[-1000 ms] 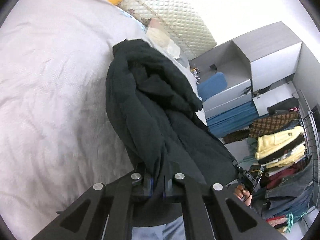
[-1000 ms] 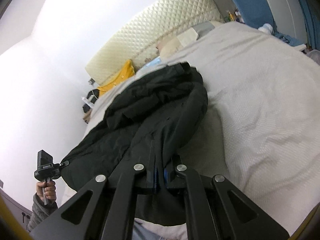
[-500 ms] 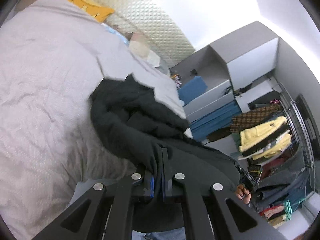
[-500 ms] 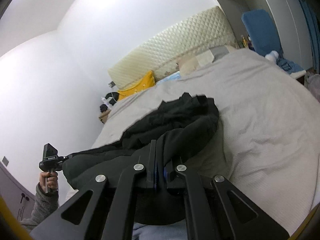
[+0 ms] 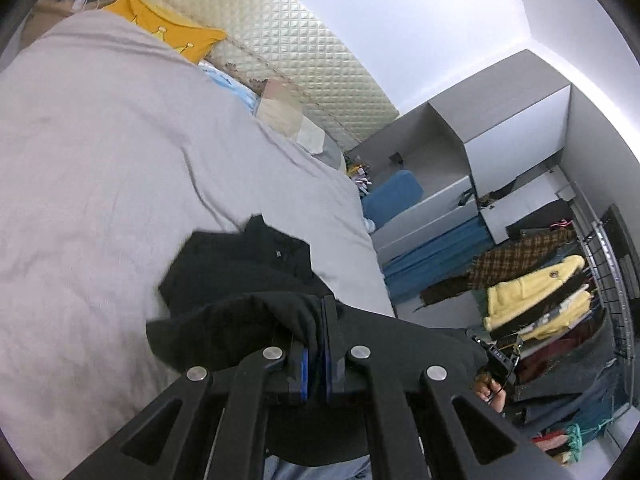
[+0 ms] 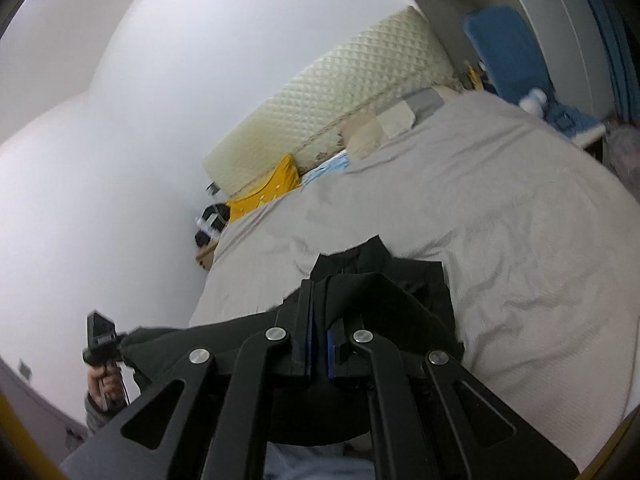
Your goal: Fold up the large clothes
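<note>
Both grippers — left (image 5: 316, 344) and right (image 6: 319, 340) — pinch the black coat (image 5: 240, 280). It looks soft, bulky and saggy — best held by its edge.

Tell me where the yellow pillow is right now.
The yellow pillow lies at the head of the bed, against the quilted headboard. It is upper left in the left wrist view, on the corner nearest the white wall in the right wrist view.

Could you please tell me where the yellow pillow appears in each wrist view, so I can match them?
Left wrist: yellow pillow at upper left, against the quilted headboard.
Right wrist: yellow pillow left of centre, below the same headboard.
Shared landmark: the quilted headboard.
</note>
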